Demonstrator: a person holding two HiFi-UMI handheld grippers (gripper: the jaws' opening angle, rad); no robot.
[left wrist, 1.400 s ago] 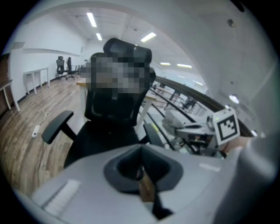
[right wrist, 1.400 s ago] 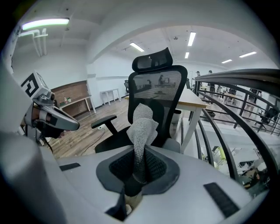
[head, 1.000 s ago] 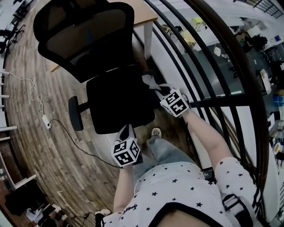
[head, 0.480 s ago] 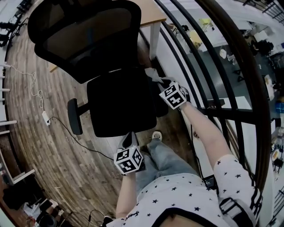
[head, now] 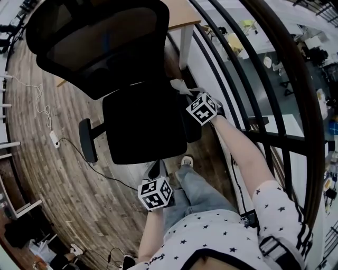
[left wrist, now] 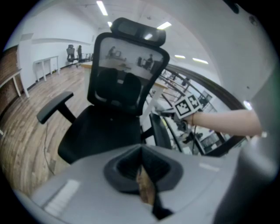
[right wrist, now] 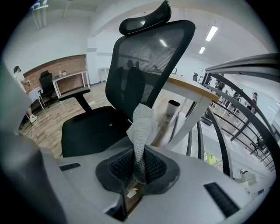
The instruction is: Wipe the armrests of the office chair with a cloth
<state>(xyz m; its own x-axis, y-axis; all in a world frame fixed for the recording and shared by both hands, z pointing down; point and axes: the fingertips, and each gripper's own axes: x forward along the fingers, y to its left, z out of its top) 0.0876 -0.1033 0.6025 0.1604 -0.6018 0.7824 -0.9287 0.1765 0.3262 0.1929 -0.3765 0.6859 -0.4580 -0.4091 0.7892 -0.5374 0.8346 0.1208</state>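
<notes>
Nearest, the person's jeans-clad leg (head: 198, 182) and a pale shoe (head: 185, 157) stand on the wooden floor (head: 47, 179) just in front of the seat. The left tongs (left wrist: 144, 179) hang beside that leg, near the front edge of the office chair (head: 142, 124). They are pressed together with nothing between them and are clear of the chair. A thin cable (head: 90, 163) runs across the floor to the left and passes under the left armrest (head: 87, 140), which juts out on that side. Further in, on the right, the right tongs (right wrist: 139, 170) are clamped on a pale, netted cloth (right wrist: 142, 124). Its loose end rises out of them in a twisted bunch. These tongs sit over the right armrest (head: 193, 126), with the cloth toward the armrest's far end. Whether the fabric touches the pad cannot be told. Beyond the seat rises the dark mesh backrest (head: 100, 47) with its headrest. Behind that is a wooden worktop (head: 182, 13) on white legs. A black railing (head: 253, 79) curves along the right side into the distance.
</notes>
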